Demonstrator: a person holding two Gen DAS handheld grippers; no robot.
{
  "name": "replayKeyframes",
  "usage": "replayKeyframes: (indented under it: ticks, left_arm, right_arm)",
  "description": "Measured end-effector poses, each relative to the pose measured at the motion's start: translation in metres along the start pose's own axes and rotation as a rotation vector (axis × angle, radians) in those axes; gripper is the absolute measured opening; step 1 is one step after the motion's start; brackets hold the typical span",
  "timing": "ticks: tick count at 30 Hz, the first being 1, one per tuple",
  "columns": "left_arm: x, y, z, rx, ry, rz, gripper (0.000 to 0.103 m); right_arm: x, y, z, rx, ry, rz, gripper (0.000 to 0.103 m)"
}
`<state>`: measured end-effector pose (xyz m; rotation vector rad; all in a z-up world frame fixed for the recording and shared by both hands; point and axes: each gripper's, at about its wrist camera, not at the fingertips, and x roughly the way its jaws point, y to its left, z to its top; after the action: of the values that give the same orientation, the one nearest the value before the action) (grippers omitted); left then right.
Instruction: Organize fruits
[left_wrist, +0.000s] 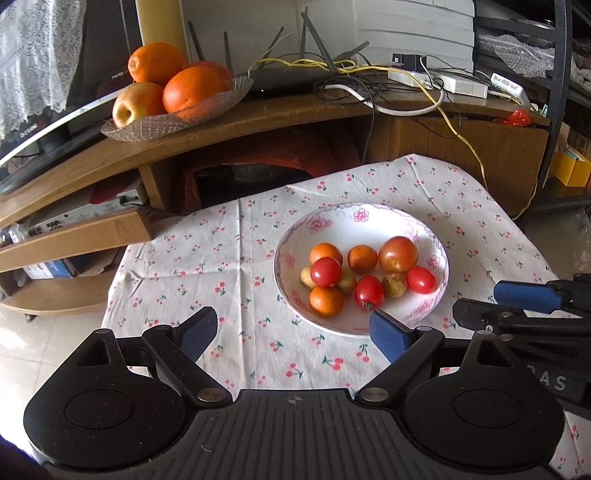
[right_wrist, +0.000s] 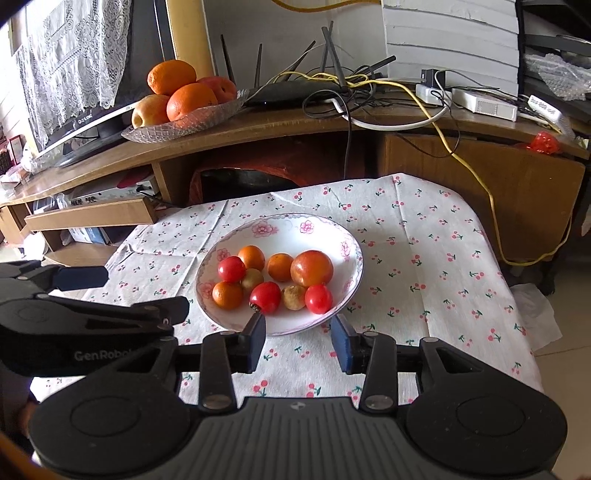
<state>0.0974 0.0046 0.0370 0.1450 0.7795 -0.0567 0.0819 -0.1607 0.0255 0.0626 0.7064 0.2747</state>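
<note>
A white floral bowl (left_wrist: 373, 218) (right_wrist: 291, 225) rests on a cherry-print cloth and holds several small fruits: red cherry tomatoes (left_wrist: 325, 271) (right_wrist: 265, 297), small oranges (left_wrist: 326, 300) (right_wrist: 227, 294), a larger reddish tomato (left_wrist: 398, 254) (right_wrist: 311, 268) and brownish round fruits (left_wrist: 394, 284) (right_wrist: 293, 297). My left gripper (left_wrist: 295, 330) hovers open, wide, just in front of the bowl's near-left rim. My right gripper (right_wrist: 301, 338) is open at the bowl's near edge, empty. Each gripper shows in the other's view at the side (left_wrist: 517, 299) (right_wrist: 74, 291).
A glass dish (left_wrist: 173, 120) (right_wrist: 181, 125) with big oranges and an apple sits on a wooden TV stand behind the table, beside a router (left_wrist: 291, 79) and tangled cables. A monitor (left_wrist: 40, 129) stands at far left. The cloth (left_wrist: 221, 258) lies bare left of the bowl.
</note>
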Motion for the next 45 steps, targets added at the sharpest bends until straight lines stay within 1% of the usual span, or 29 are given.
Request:
replayKeyframes:
  ticks: [5, 11, 16, 20, 23, 25, 26, 30, 45]
  left_arm:
    - [-0.007, -0.004, -0.010, 0.010, 0.009, 0.008, 0.093]
    - [-0.016, -0.009, -0.021, 0.028, 0.014, 0.038, 0.093]
    - [-0.024, -0.008, -0.029, -0.004, 0.025, -0.002, 0.093]
    - [-0.028, -0.010, -0.035, -0.009, 0.033, 0.016, 0.093]
    - [-0.032, -0.010, -0.038, -0.018, 0.039, 0.008, 0.093]
    - [-0.035, -0.011, -0.040, -0.023, 0.035, -0.005, 0.101]
    - [-0.037, -0.011, -0.041, -0.024, 0.030, 0.009, 0.103]
    - [-0.043, -0.011, -0.044, -0.018, 0.015, 0.011, 0.103]
    - [-0.053, -0.014, -0.060, -0.010, 0.040, 0.003, 0.103]
  right_arm:
    - [-0.013, 0.003, -0.009, -0.003, -0.001, -0.002, 0.040]
    - [-0.026, 0.000, -0.021, 0.018, 0.004, -0.009, 0.040]
    - [-0.035, 0.000, -0.029, 0.028, 0.009, -0.013, 0.040]
    - [-0.041, 0.001, -0.035, 0.028, 0.014, -0.015, 0.040]
    - [-0.044, 0.002, -0.040, 0.028, 0.021, -0.015, 0.040]
    - [-0.046, 0.004, -0.042, 0.028, 0.023, -0.011, 0.040]
    - [-0.048, 0.004, -0.044, 0.030, 0.020, -0.010, 0.041]
    - [-0.053, 0.004, -0.045, 0.037, 0.014, -0.006, 0.041]
    - [-0.065, 0.007, -0.056, 0.045, 0.022, -0.011, 0.041]
